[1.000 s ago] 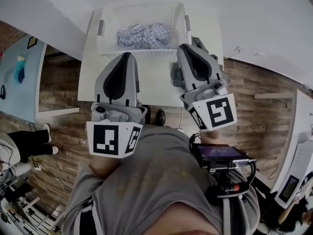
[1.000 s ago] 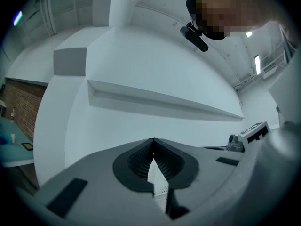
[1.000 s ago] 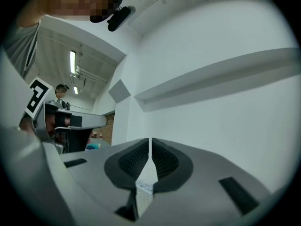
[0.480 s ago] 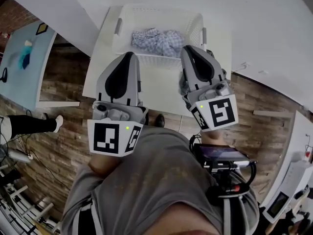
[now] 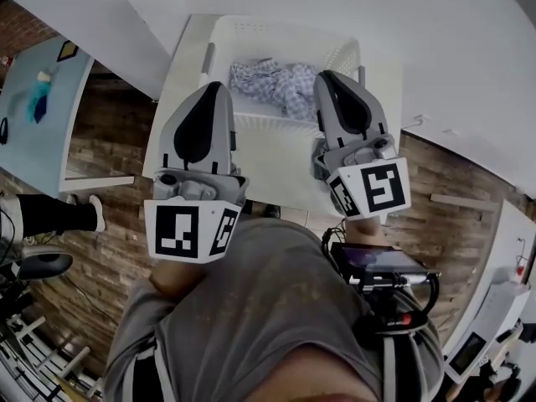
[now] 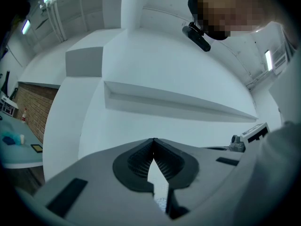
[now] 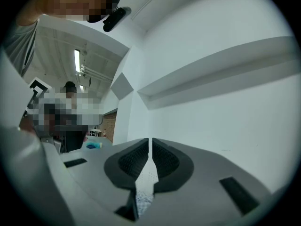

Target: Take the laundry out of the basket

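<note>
Laundry (image 5: 272, 80) — a crumpled heap of blue-and-white checked cloth — lies inside the white basket (image 5: 276, 28), toward its near wall, and neither gripper touches it. The basket has lattice walls and a grey handle at each end. It stands on a small white table (image 5: 276, 170) that is set against a white wall.

Both grippers are held out over the near part of that table, pointing toward the basket. The left gripper (image 5: 213, 87) has its tips at the basket's near left corner. Its own view shows the jaws closed, with the ribbed pads meeting at the tips and nothing between them. The right gripper (image 5: 329, 75) reaches the near right rim, and in the head view its tips lie just beside the right edge of the cloth; how high it is above the rim cannot be judged. Its jaws are closed too, with only a hairline slit between the pads, and they are empty.

Each gripper carries its marker cube at the rear — the left cube (image 5: 188, 233) and the right cube (image 5: 373, 189). Ahead of both jaws the gripper views show the white wall with a long white ledge (image 6: 178, 102) running across it.

A grey shirt (image 5: 268, 308) fills the lower part of the head view, with a black device (image 5: 377, 262) at the person's right hip. Brown patterned floor (image 5: 109, 141) surrounds the table, and a pale blue tabletop (image 5: 33, 115) sits at the far left
</note>
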{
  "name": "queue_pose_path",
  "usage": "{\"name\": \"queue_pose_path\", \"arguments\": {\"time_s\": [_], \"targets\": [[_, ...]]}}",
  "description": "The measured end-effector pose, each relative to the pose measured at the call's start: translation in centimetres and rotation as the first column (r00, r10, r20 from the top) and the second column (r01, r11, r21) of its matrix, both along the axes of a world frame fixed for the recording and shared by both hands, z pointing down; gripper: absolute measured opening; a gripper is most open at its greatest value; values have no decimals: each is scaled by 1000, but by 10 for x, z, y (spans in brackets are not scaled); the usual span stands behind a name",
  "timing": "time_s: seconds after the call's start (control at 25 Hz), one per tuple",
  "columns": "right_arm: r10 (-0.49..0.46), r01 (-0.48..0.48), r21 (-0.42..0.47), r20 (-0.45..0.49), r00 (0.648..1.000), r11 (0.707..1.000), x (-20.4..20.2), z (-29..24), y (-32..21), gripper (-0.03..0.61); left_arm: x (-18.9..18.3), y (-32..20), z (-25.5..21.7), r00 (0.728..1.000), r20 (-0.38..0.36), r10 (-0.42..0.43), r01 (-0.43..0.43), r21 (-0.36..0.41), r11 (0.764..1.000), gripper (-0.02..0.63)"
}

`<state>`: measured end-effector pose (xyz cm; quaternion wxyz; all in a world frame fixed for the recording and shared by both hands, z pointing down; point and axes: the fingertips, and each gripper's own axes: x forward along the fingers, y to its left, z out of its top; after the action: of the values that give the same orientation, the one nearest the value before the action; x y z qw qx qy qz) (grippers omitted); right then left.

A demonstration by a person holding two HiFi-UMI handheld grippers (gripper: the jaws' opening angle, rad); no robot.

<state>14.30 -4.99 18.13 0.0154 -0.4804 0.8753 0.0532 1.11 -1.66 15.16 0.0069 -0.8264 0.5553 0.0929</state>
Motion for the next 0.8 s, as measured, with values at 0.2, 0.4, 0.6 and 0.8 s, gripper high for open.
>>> {"name": "queue_pose_path", "arguments": {"time_s": [0.2,0.4,0.6,0.8], "targets": [[-13,13,-3,-20,1000,1000,-13,-1,-32,33,-23,-28,0,999,-15,-33,33,-7,999,8],[-53,51,-43,-54,997,998,-36,9,-63,57,-49,-59,4,997,-36,-69,68,-29,997,8],[-119,105,-130,-105,987,986,-67,40,-92,75,-75,-90,17,994,-56,-91,87,-65,994,9],[-192,152,-238,-156,969,959,-89,80,-116,101,-95,-118,32,991,-75,-107,99,-109,989,8]]}}
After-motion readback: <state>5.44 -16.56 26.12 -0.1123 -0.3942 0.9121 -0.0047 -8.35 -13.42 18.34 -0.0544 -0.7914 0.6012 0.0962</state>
